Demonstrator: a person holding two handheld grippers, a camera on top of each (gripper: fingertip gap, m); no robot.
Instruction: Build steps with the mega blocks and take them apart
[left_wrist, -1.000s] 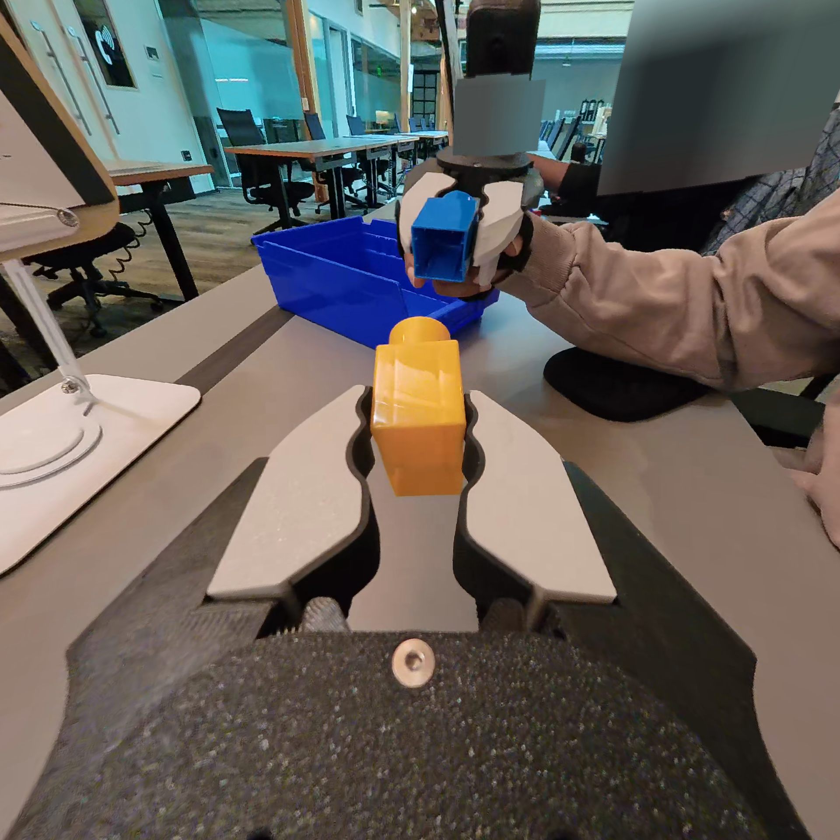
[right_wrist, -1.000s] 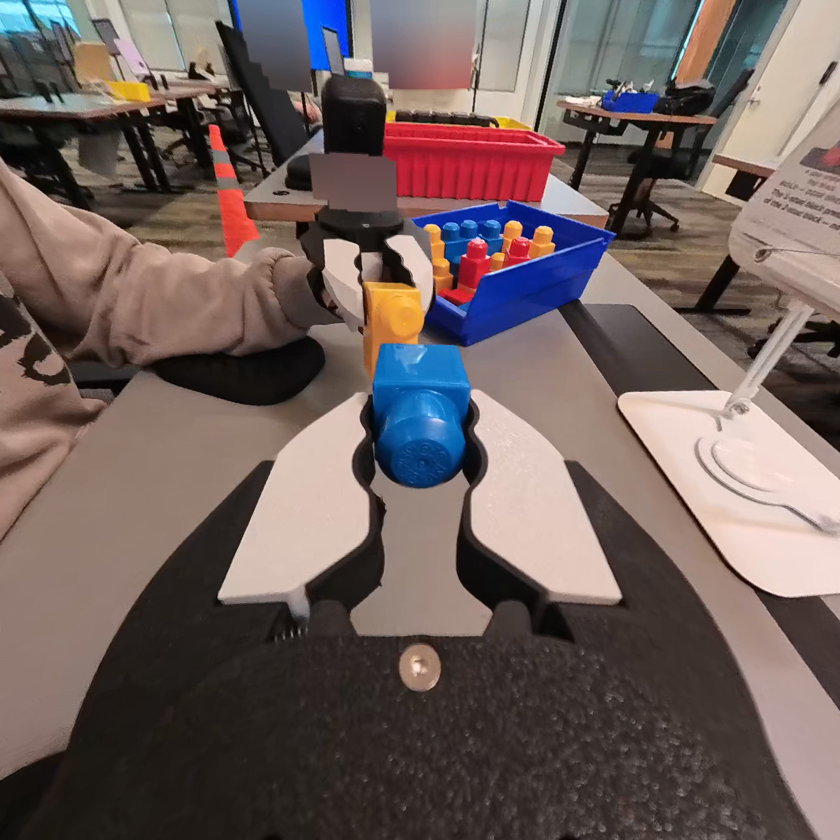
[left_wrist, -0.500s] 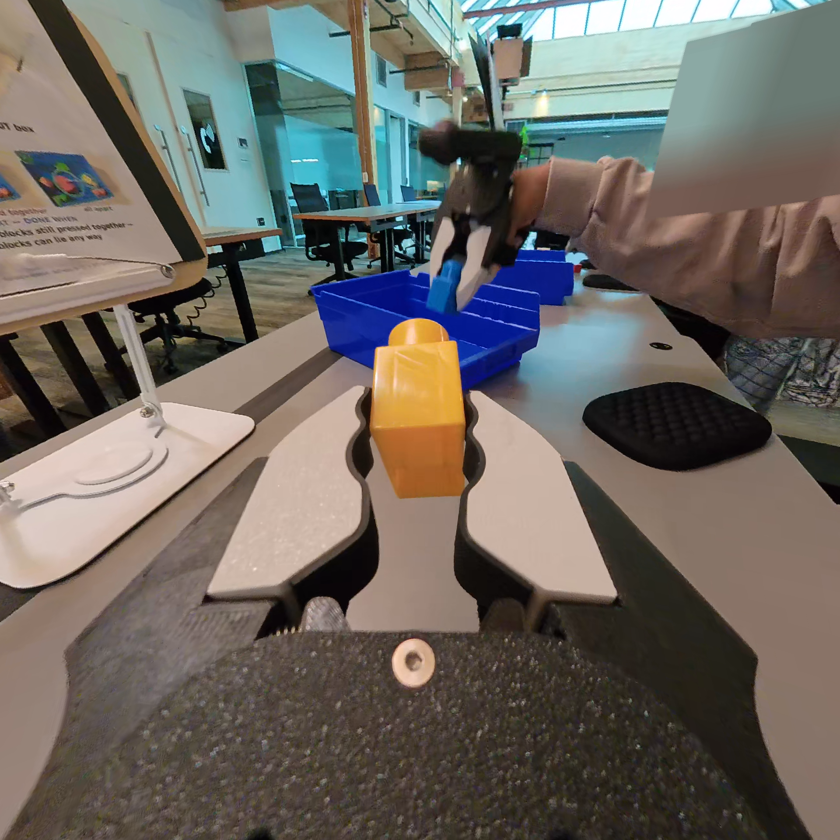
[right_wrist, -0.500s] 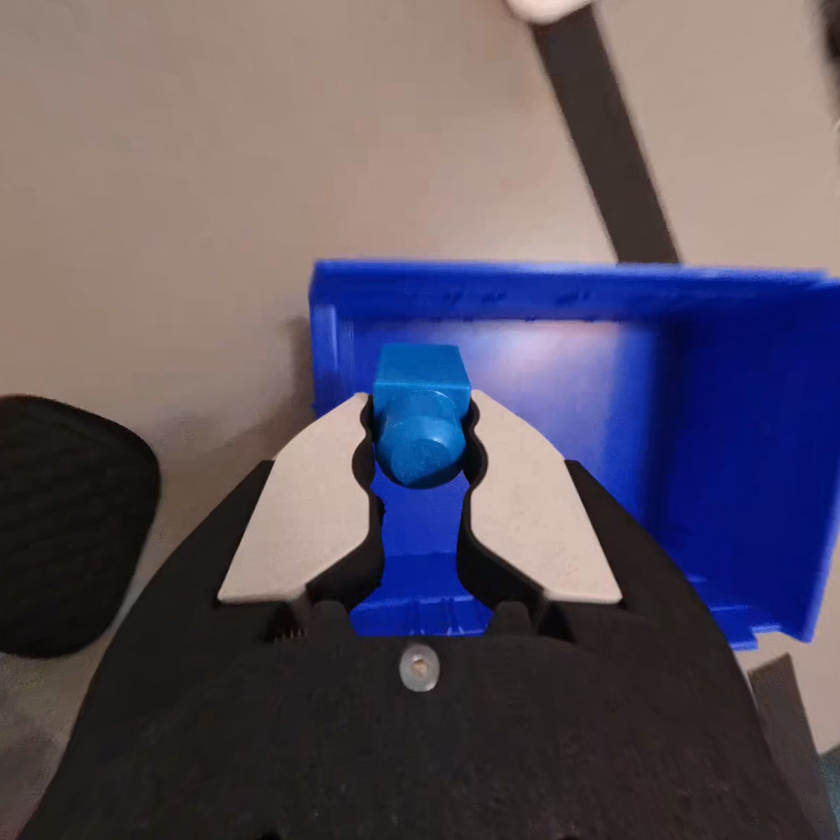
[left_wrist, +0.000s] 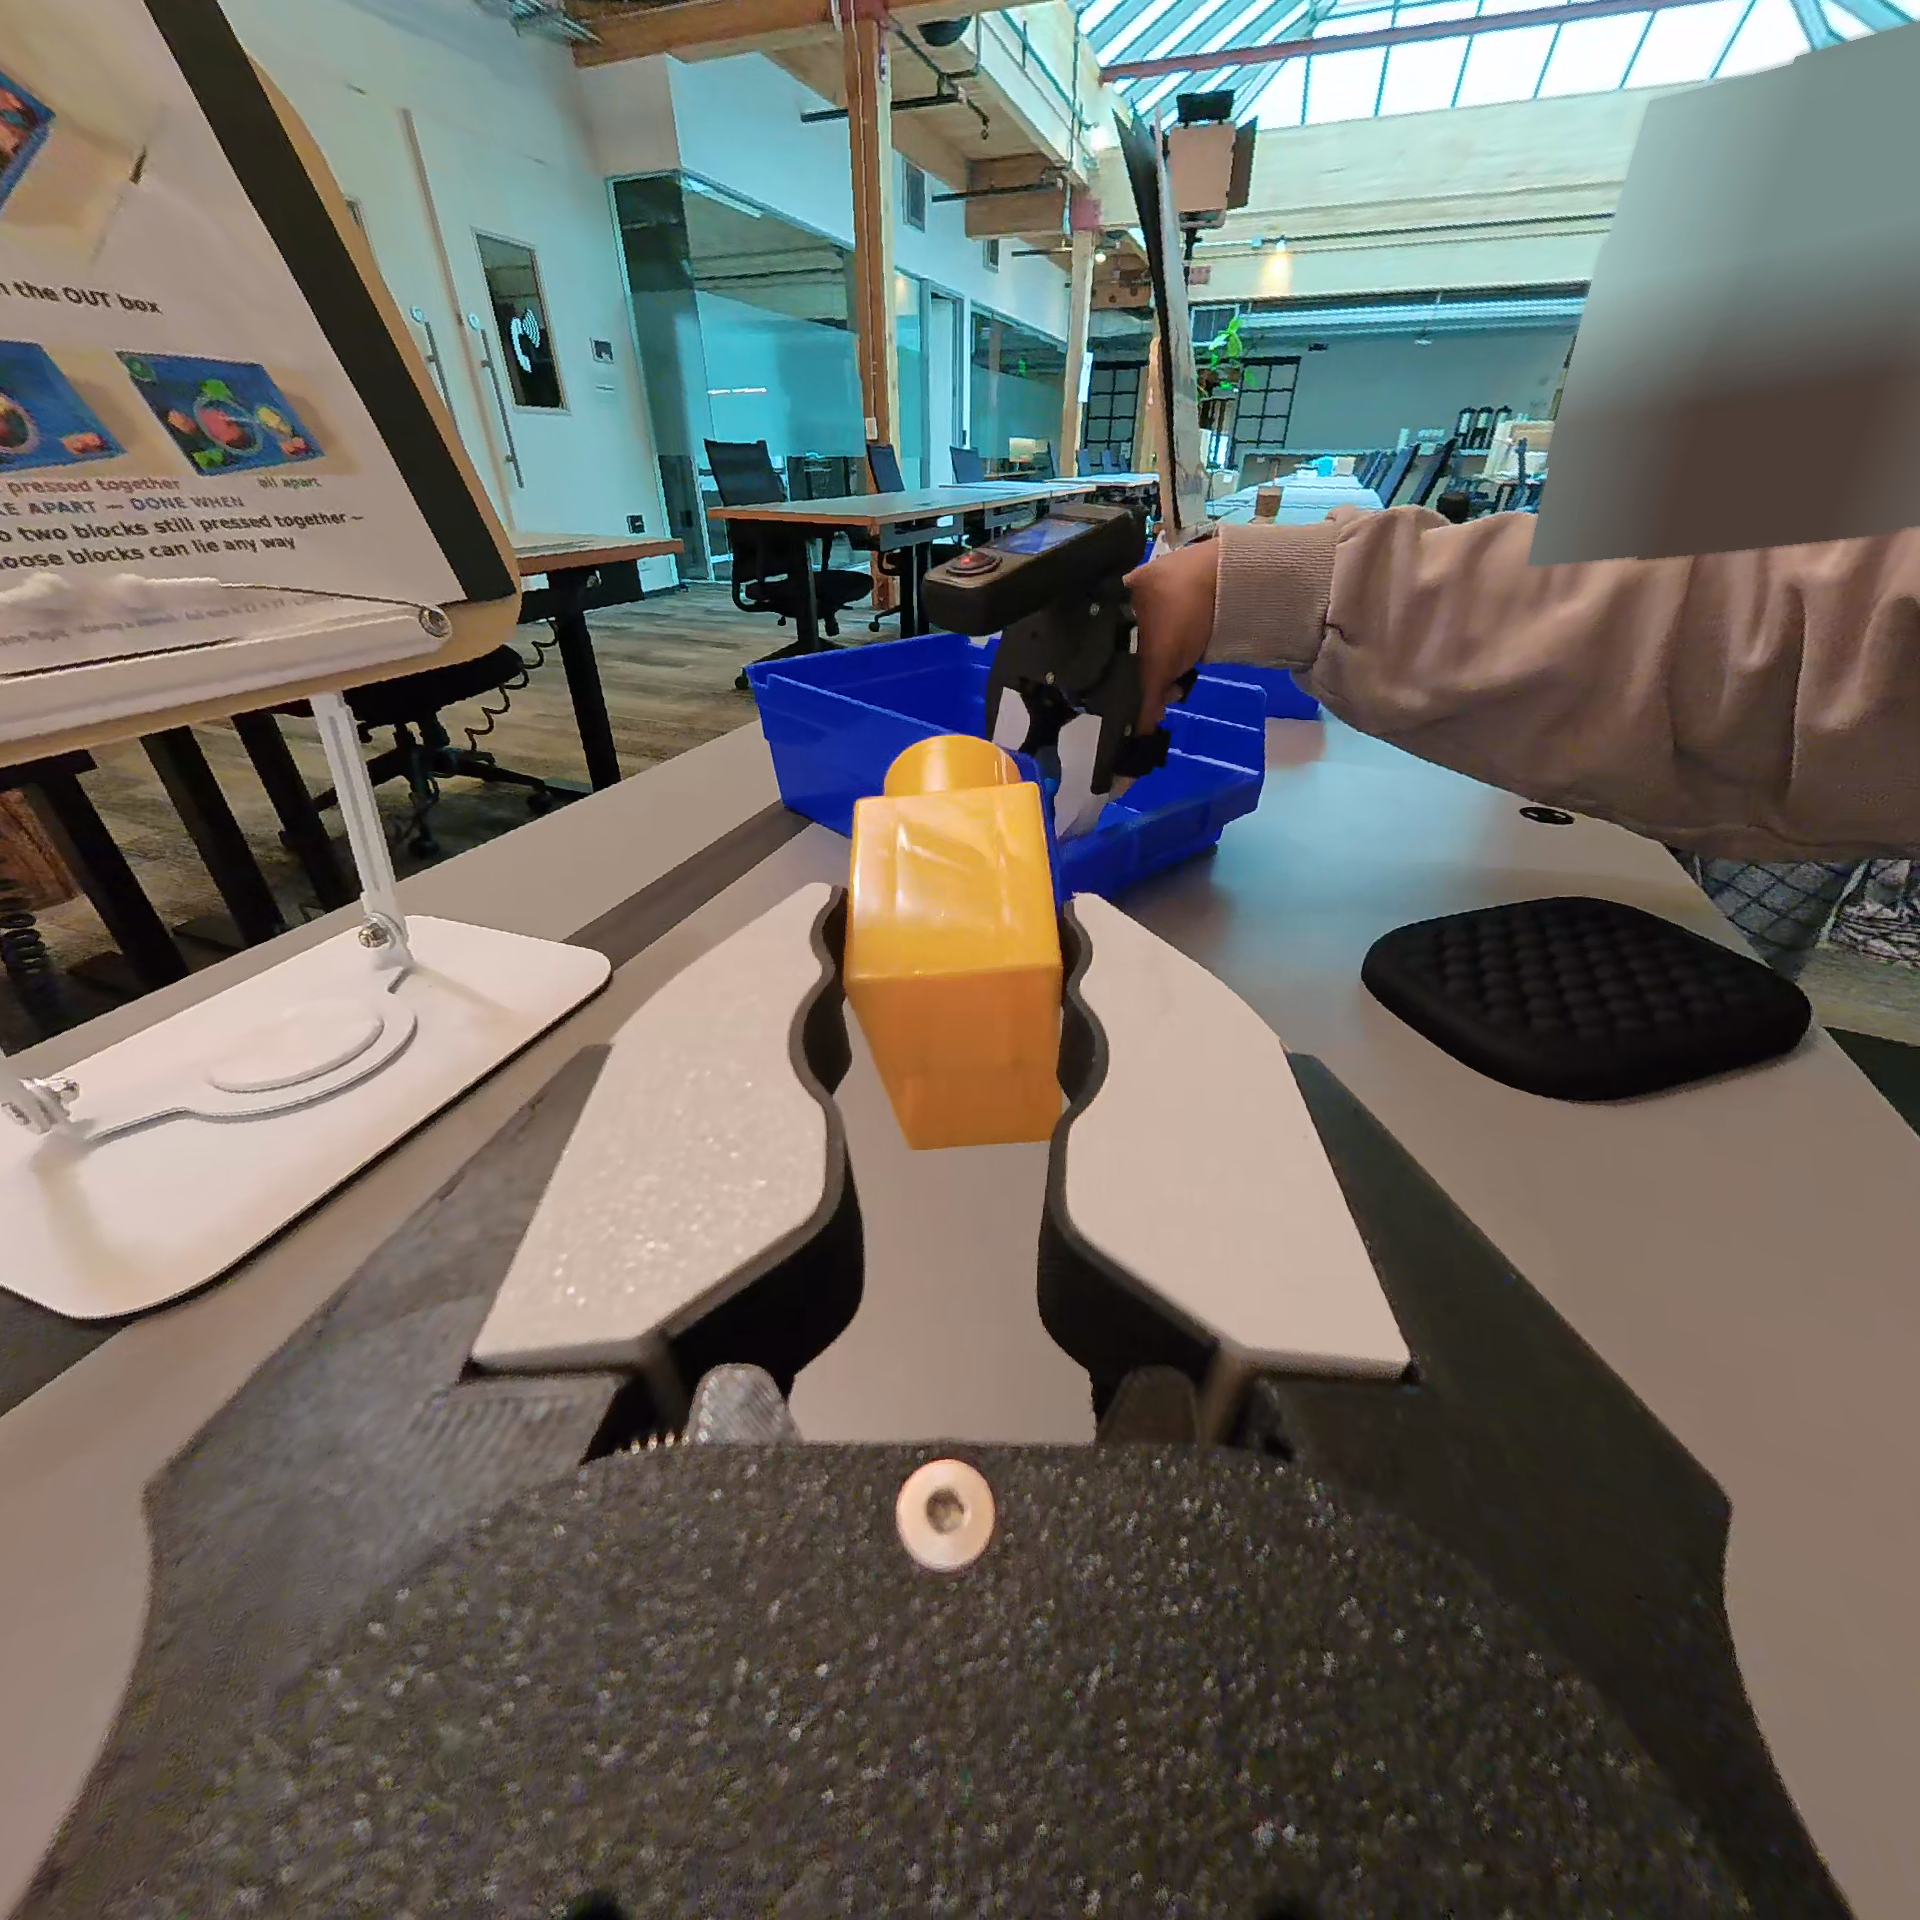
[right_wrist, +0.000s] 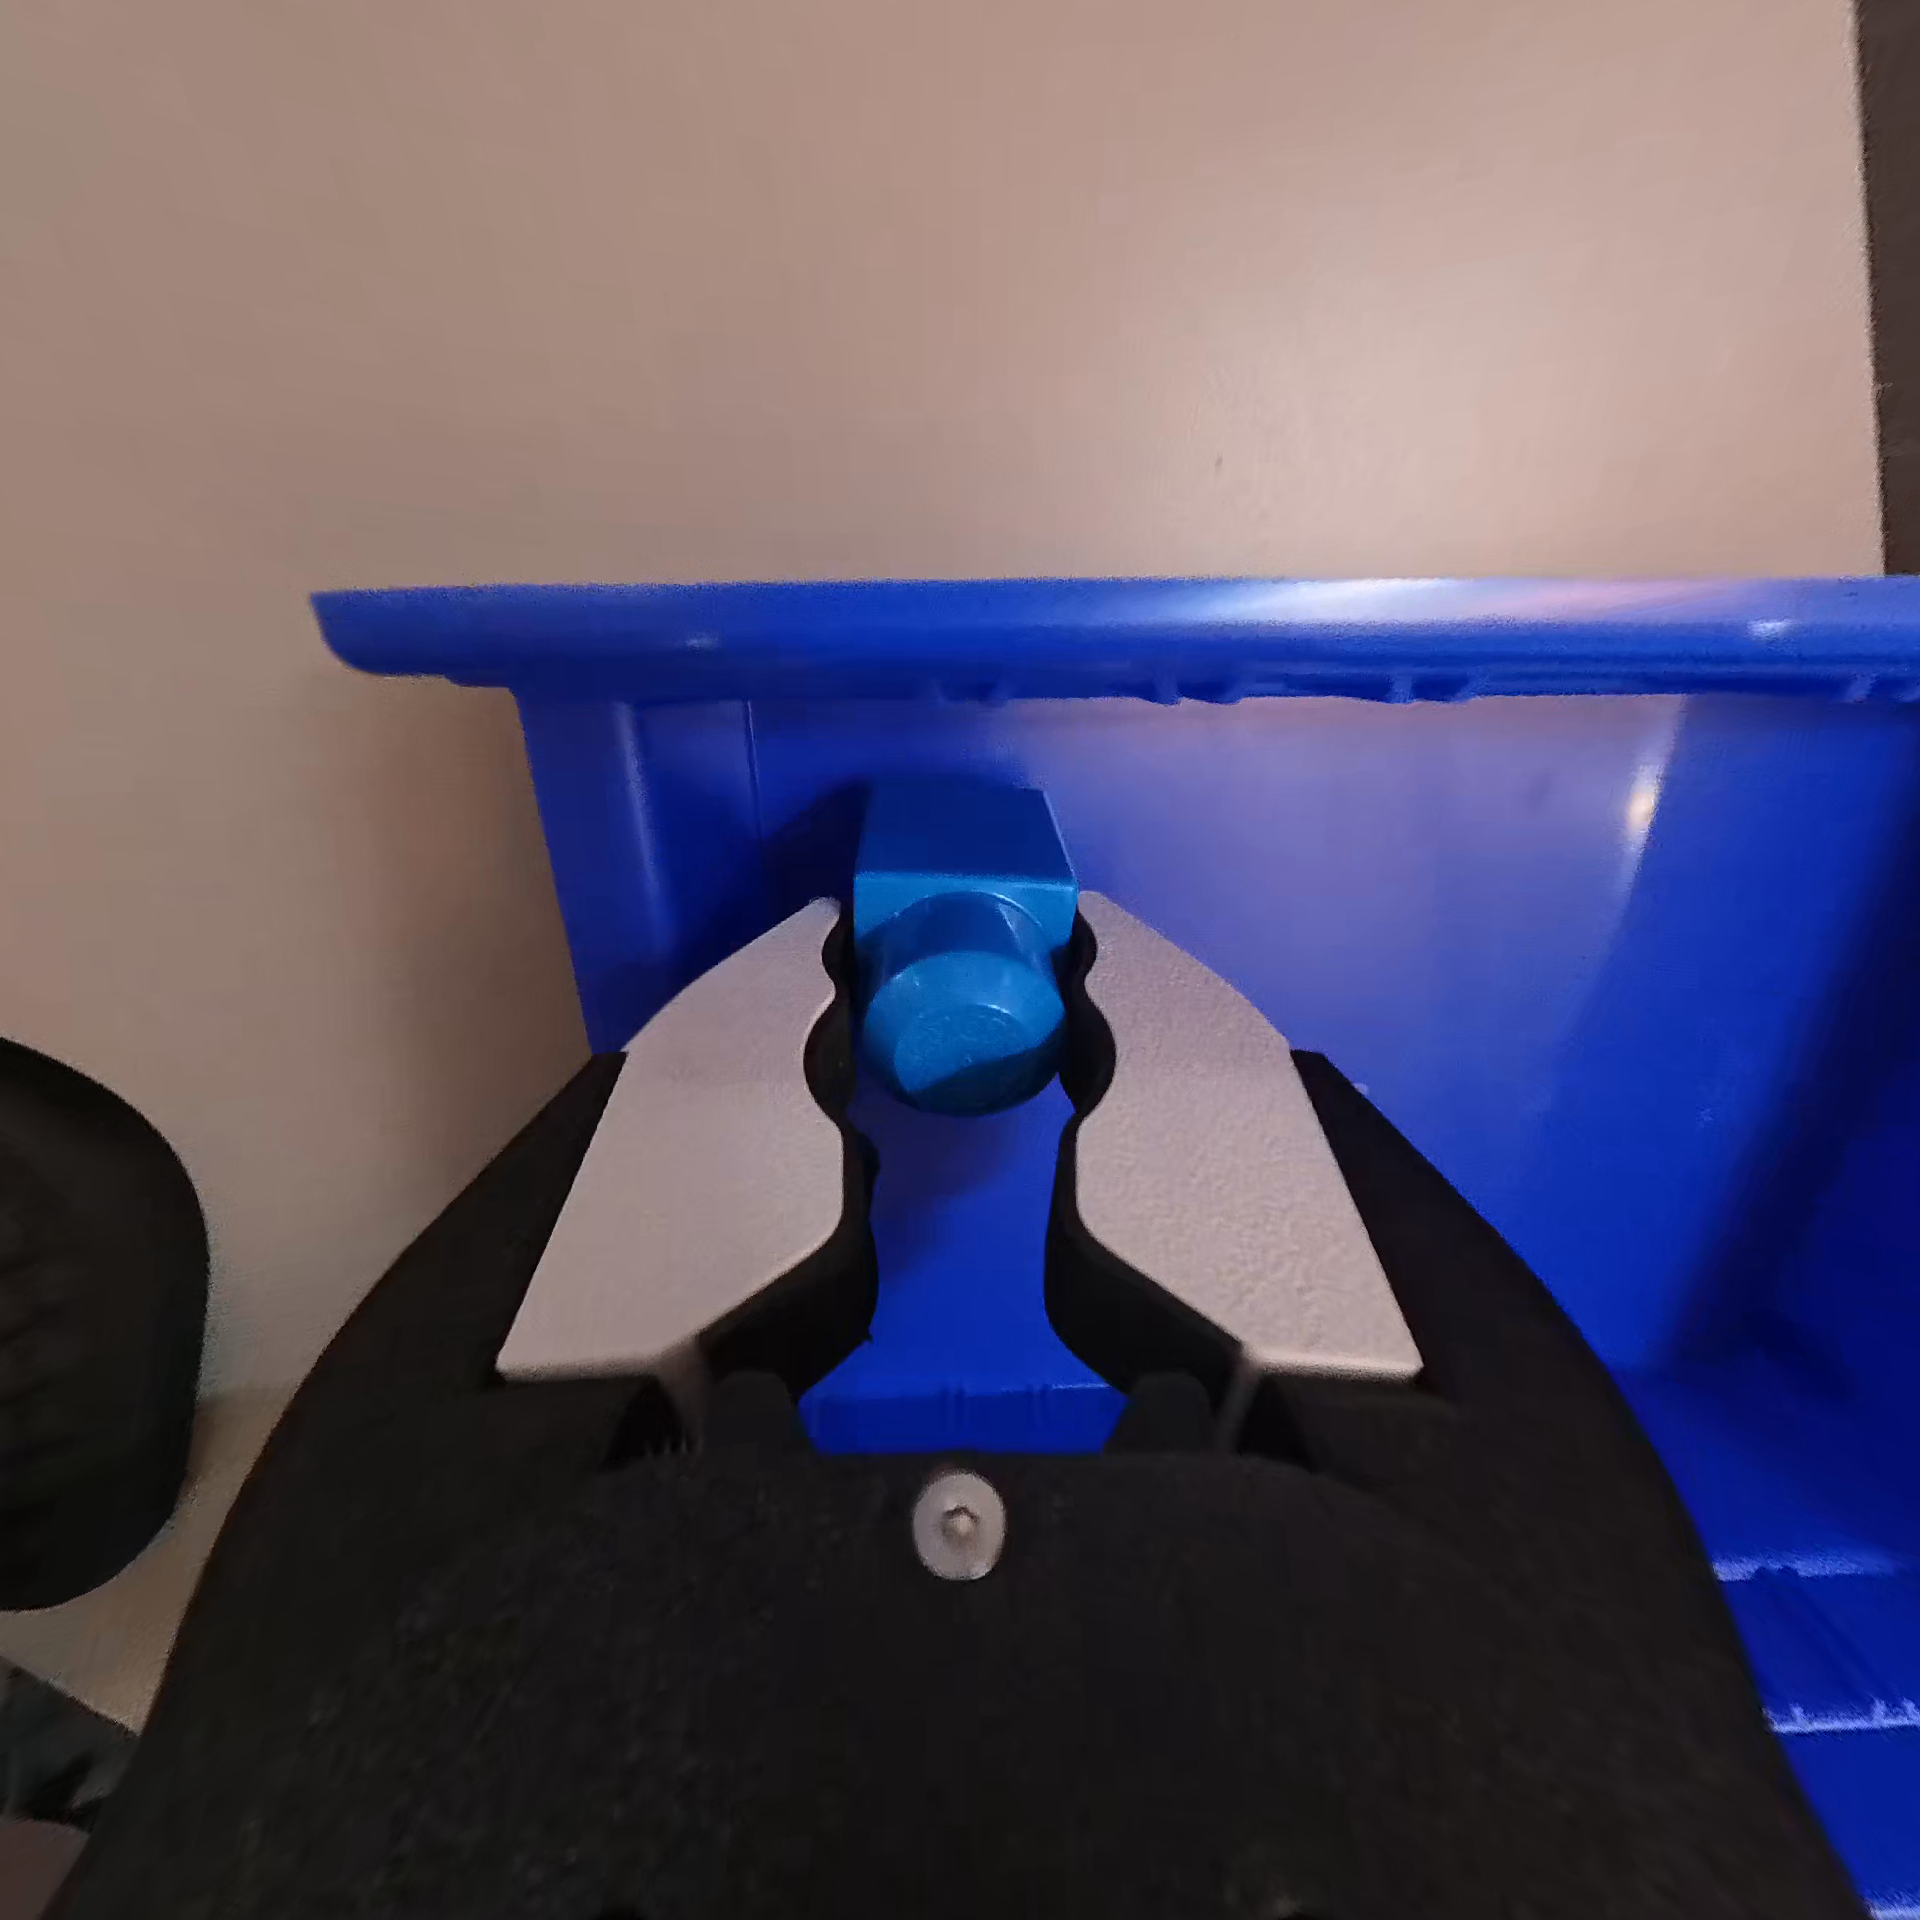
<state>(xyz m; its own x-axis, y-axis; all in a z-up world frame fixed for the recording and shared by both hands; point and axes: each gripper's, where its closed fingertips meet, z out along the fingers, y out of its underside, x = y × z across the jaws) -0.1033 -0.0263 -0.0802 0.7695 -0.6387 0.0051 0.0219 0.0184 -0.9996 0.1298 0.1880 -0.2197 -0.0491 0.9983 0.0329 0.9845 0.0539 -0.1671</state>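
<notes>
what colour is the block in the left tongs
Yellow-orange block, seen best in the left wrist view.

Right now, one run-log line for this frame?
left gripper: holds yellow block | right gripper: holds blue block inside blue bin

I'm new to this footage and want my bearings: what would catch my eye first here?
The yellow block clamped in the left hand-held gripper fills the middle of the left wrist view. Beyond it, the right hand-held gripper dips into the blue bin, gripping a blue block.
</notes>
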